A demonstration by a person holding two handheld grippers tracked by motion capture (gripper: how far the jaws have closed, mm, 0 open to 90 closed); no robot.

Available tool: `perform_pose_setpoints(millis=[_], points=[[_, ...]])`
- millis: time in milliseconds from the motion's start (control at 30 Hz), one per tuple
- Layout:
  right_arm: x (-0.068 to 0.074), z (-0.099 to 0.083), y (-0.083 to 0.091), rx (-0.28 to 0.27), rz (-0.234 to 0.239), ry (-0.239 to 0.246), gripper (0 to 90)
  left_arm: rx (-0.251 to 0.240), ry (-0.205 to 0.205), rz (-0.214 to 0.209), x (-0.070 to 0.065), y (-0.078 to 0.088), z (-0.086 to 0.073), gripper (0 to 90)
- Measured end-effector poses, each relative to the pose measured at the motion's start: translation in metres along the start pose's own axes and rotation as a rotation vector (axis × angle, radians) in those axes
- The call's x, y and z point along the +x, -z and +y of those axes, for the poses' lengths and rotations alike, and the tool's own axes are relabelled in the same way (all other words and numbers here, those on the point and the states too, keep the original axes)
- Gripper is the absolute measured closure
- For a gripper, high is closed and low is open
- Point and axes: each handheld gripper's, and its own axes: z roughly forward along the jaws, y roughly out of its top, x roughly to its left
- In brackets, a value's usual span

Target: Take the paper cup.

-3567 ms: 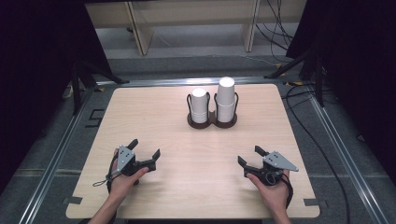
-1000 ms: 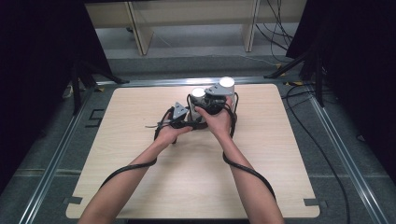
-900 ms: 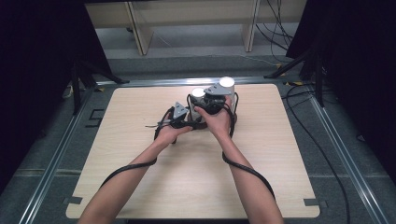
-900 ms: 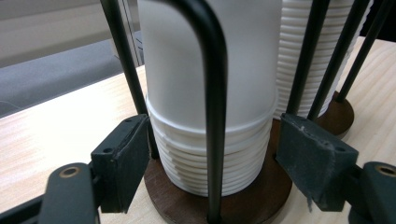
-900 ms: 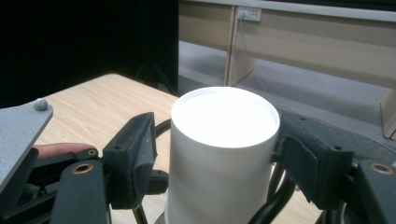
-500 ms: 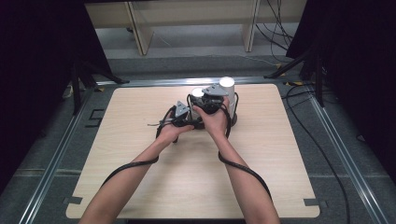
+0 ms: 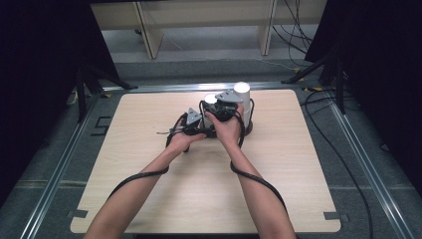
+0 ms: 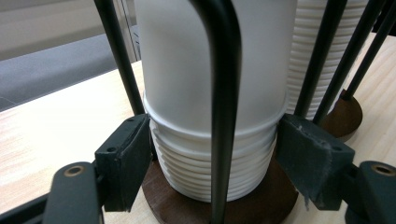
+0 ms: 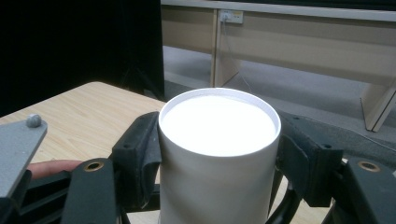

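Reaching forward over the wooden table [image 7: 149, 164], the person brings both grippers to a dark wire cup holder [image 7: 247, 125] that stands near the table's far edge, a little right of centre. The holder has round brown bases [image 8: 261, 196] and thin black upright rods [image 8: 223, 93], and it carries two stacks of white cups side by side.

The left gripper [image 8: 212, 154] sits low at the nearer stack [image 8: 210, 116]. Its jaws stand on either side of the ribbed rims at the bottom of the stack, the pads [image 8: 126, 158] touching or just beside them; whether they press cannot be told. One rod crosses in front of the stack between the jaws.

The right gripper [image 9: 219, 149] sits higher, its jaws set against both sides of the top cup [image 9: 219, 140], whose flat white bottom faces up. It appears closed around that cup.

From above, the two hands [image 7: 226, 124] meet beside the holder, and the taller stack [image 7: 242, 97] rises just behind them.
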Motion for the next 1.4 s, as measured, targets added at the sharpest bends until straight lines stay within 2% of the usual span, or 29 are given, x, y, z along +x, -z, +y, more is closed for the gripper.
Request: perform_pose_setpoints(millis=[33,100,133,167,200,267,400,633,667,800,833,1067,1167,1200,1300,1333,1367,1400], points=[[-0.001,0.001,0.001,-0.004,-0.012,0.02,34.6,0.002,-0.004,-0.001,0.0,0.0,0.0,27.5],[0.0,0.002,0.001,-0.021,0.001,0.006,34.9,0.003,-0.009,0.004,0.0,0.0,0.0,27.6],[0.0,0.003,0.004,-0.007,-0.003,-0.001,35.0,0.003,-0.01,0.006,-0.001,0.0,0.0,27.5],[-0.002,0.005,0.003,-0.031,-0.005,0.039,35.1,0.003,-0.011,0.007,-0.001,0.0,0.0,27.5],[0.0,0.006,0.005,-0.021,-0.002,-0.001,35.2,0.003,-0.011,0.007,-0.001,-0.001,0.0,27.4],[0.0,0.01,0.006,-0.042,0.0,0.004,35.4,0.019,-0.026,0.01,0.0,0.0,0.001,27.3],[0.001,0.017,0.012,-0.062,0.007,-0.018,35.6,0.0,-0.008,0.007,-0.001,-0.001,0.0,27.2],[0.002,0.029,0.02,-0.087,0.015,-0.004,35.8,0.003,-0.011,0.008,-0.001,-0.001,0.0,27.6],[0.002,0.033,0.023,-0.1,0.014,-0.007,35.9,0.033,-0.048,0.01,0.001,0.001,0.0,27.6],[0.002,0.038,0.026,-0.118,0.017,0.002,35.9,0.026,-0.033,0.01,0.0,0.0,0.0,27.8],[0.002,0.042,0.029,-0.131,0.026,-0.008,36.0,0.01,-0.009,0.008,-0.001,-0.001,0.0,27.9],[0.002,0.051,0.036,-0.164,0.03,0.0,36.0,0.017,-0.009,0.015,-0.001,0.0,0.0,27.9],[0.005,0.052,0.039,-0.158,0.032,-0.032,36.1,0.028,-0.023,0.021,-0.001,0.001,0.0,27.6],[0.006,0.055,0.042,-0.173,0.044,-0.018,36.0,0.04,-0.027,0.018,-0.001,0.001,0.0,26.3],[0.008,0.058,0.045,-0.185,0.049,-0.015,36.0,0.04,-0.036,0.014,-0.001,0.007,0.004,23.7],[0.009,0.058,0.047,-0.176,0.049,-0.038,36.0,0.032,-0.032,0.018,0.0,0.01,0.006,22.2],[0.009,0.058,0.047,-0.176,0.049,-0.038,36.0,0.032,-0.032,0.018,0.0,0.01,0.006,21.0],[0.009,0.059,0.05,-0.2,0.046,-0.006,36.0,0.038,-0.025,0.017,0.0,0.018,0.01,19.3]])
